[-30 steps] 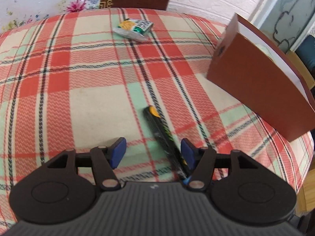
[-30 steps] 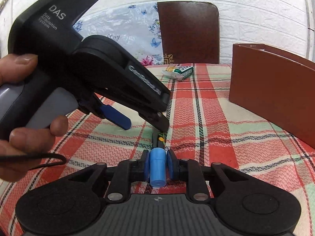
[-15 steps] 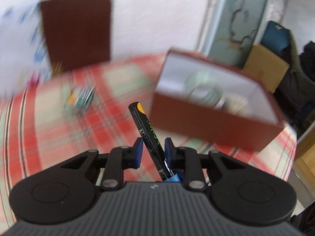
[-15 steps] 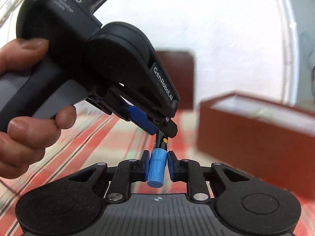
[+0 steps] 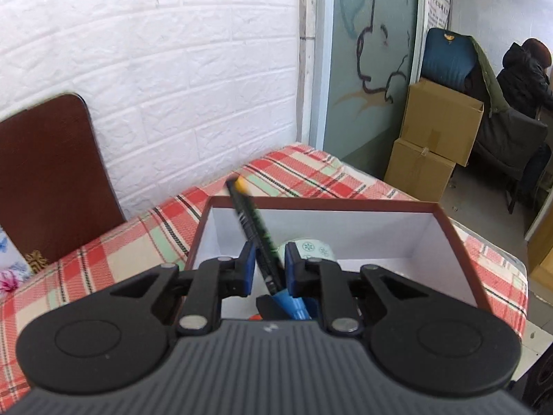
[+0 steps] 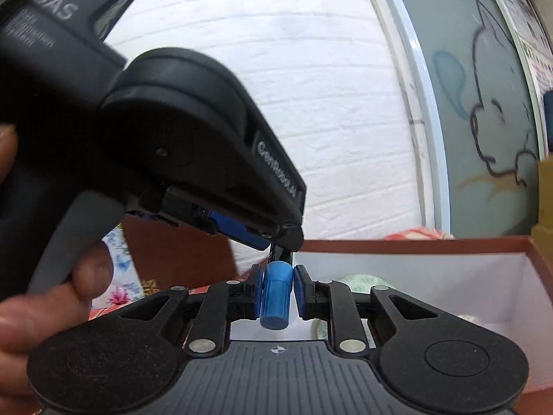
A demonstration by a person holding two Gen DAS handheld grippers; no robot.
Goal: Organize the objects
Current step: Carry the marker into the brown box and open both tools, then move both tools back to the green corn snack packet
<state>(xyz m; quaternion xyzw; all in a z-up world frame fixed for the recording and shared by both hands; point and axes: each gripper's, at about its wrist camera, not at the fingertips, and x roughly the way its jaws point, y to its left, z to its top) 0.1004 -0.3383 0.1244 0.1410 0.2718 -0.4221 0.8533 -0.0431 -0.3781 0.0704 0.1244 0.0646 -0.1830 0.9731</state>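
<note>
Now over the bench [image 5: 304, 169], plaid-covered, with the brown box [image 5: 452, 228] open below and white inside. Inside the box, a roll of patterned tape [image 5: 311, 249] partly hidden behind the pads; another pale item at the far right in the right wrist view, too blurred to name. Left hand-held gripper [image 5: 269, 266] narrowed on the black pen [image 5: 254, 223], barrel tilted up and to the left, orange end blurred above the box's far rim. Right hand-held gripper [image 6: 278, 292] clamped on the blue cap [image 6: 275, 299] at the pen's other end, so one pen held by both, above the box and not yet in it.

Likely step: lowering the pen into the box, or pulling the cap apart; cannot tell which. Risks, as judgement: uneven release leaving the pen levered on one grip and swinging out past the rim; opposed pulling popping the cap off and flinging the barrel; tilted barrel catching the far wall and bouncing onto the cloth; thin round shaft slipping between flat pads.
</note>
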